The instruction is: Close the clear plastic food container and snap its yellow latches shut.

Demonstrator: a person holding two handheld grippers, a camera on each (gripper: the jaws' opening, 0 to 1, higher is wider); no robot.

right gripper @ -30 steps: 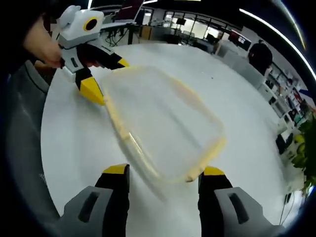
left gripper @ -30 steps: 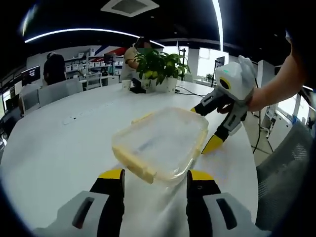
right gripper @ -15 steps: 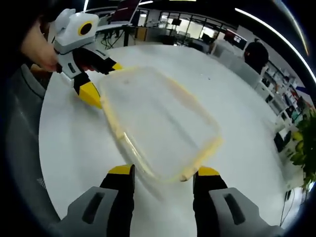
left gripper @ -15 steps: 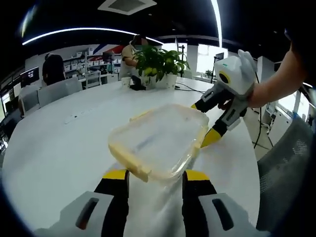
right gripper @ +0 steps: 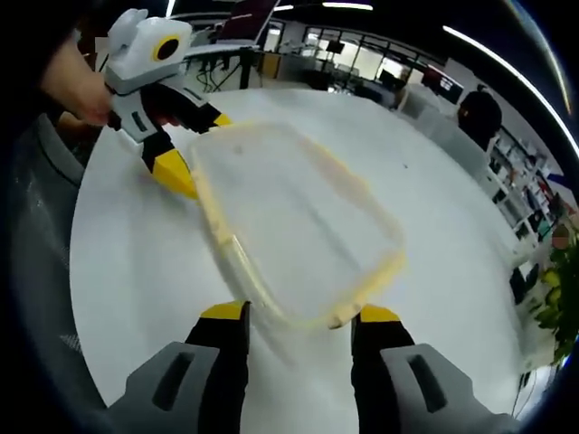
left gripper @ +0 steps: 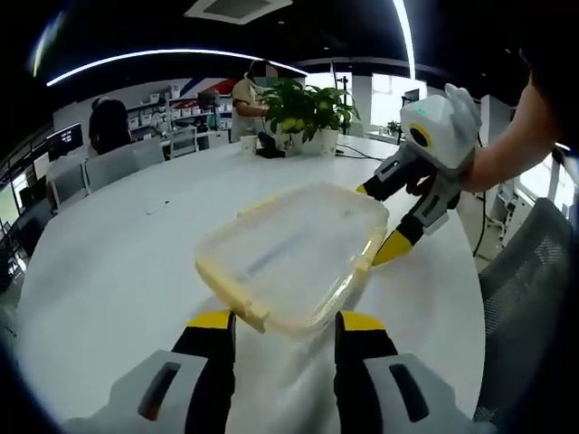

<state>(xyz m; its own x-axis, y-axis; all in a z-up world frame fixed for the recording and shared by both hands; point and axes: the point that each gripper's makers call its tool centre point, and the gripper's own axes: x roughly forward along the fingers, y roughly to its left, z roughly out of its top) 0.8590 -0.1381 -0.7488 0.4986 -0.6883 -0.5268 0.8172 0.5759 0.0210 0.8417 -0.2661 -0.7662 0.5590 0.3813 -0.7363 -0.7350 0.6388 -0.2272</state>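
Holding one clear container point(left gripper: 294, 258) between two grippers on the white table point(left gripper: 109, 271), you have its lid already down. Your left gripper point(left gripper: 282, 324) sits at 6 o'clock in the left gripper view, jaws spread either side of the near end. Your right gripper point(left gripper: 391, 221), at 2 o'clock there, straddles the far end with jaws apart. Pressing one end alone would likely make the light box slide or tip, since nothing pinches it. A yellow latch point(left gripper: 233, 291) pushed off-centre may fold under rather than snap. I count one container, two grippers, one potted plant point(left gripper: 308, 108); latches are too blurred to count.
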